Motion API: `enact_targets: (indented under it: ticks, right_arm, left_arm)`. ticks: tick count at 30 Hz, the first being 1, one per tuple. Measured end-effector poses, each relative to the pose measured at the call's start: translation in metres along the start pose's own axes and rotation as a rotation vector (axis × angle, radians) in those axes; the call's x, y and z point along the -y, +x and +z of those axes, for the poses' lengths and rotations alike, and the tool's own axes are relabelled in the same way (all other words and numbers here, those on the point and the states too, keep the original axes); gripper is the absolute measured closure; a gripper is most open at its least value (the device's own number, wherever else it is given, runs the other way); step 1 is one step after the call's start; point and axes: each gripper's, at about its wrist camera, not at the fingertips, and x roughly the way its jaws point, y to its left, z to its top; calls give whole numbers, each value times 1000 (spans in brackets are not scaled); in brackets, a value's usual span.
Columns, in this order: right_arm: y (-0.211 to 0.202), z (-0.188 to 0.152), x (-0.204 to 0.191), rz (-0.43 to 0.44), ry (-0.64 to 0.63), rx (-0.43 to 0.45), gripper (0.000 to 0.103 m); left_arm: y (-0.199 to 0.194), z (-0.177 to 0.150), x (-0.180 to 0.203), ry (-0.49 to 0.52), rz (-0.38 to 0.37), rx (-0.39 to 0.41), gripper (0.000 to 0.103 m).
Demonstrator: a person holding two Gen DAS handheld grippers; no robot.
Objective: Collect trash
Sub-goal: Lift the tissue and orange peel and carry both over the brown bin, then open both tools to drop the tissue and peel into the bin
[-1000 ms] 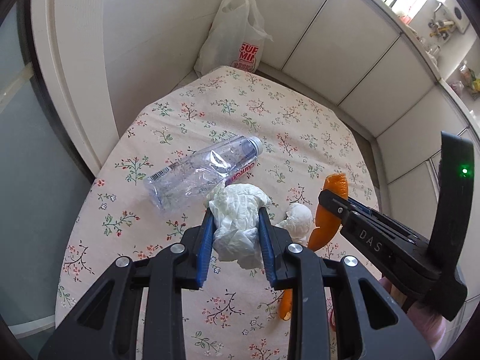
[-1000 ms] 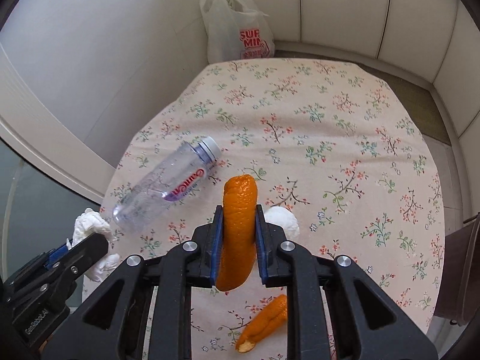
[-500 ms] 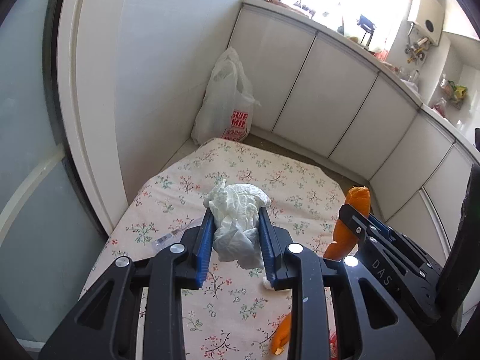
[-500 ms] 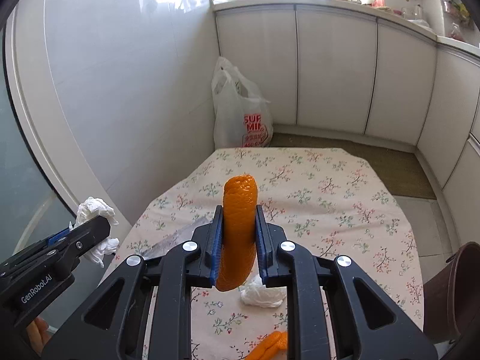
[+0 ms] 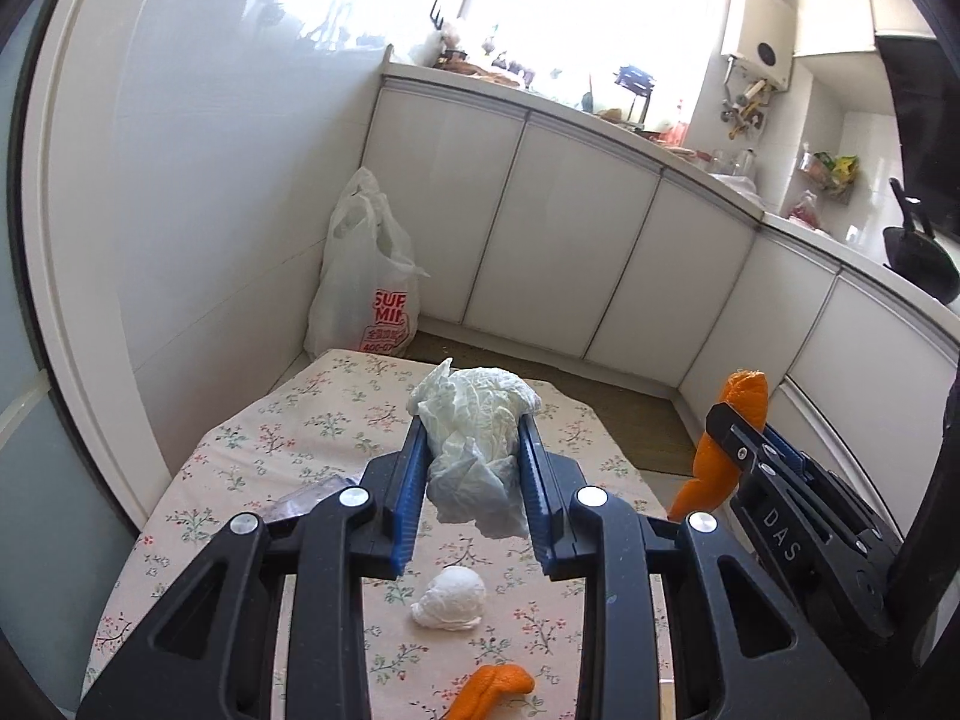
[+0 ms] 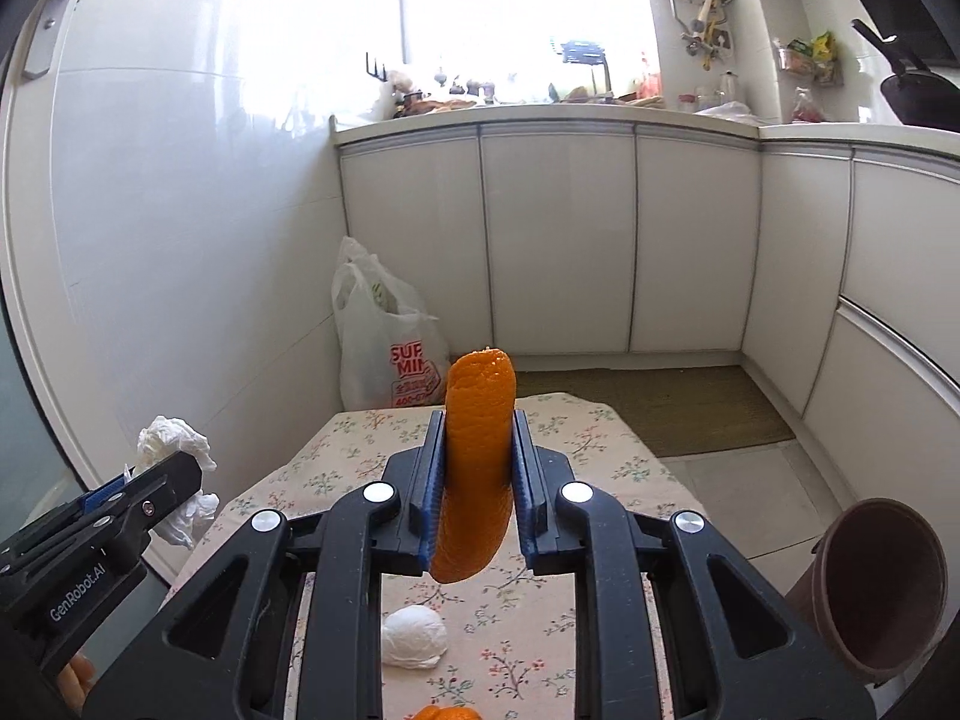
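My left gripper [image 5: 471, 438] is shut on a crumpled white tissue [image 5: 474, 420] and holds it well above the floral tablecloth [image 5: 282, 438]. My right gripper [image 6: 478, 426] is shut on a curled strip of orange peel [image 6: 477, 468], also lifted off the table. In the left wrist view the right gripper [image 5: 729, 420] and its orange peel [image 5: 720, 468] show at the right. On the cloth lie a small white tissue ball [image 5: 453, 597], another piece of orange peel [image 5: 492, 687] and a clear plastic bottle [image 5: 306, 498], mostly hidden behind the left gripper.
A white plastic bag with red print [image 6: 390, 348] stands on the floor beyond the table's far end, against the wall. A brown bin [image 6: 870, 582] stands at the right of the table. White cabinets [image 6: 558, 240] line the back and right.
Both grippers rose and tilted up with their loads, so the table sank low in view and the cabinets and window came in. The bottle slid almost out of sight.
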Motion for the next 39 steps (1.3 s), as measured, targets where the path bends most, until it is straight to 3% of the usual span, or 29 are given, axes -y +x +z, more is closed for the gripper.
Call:
enact_targets:
  ticks: [12, 18, 27, 39]
  right_arm:
    - [-28, 2, 106, -194, 80, 60, 83]
    - [-38, -2, 159, -283, 134, 59, 83]
    - [-57, -9, 229, -396, 226, 65, 82]
    - [-74, -38, 332, -552, 402, 4, 82]
  left_arm:
    - [19, -18, 100, 98, -158, -6, 72]
    - [30, -30, 150, 89, -247, -27, 72]
    - [41, -54, 229, 138, -348, -93, 72]
    - [60, -93, 327, 256, -442, -185, 71]
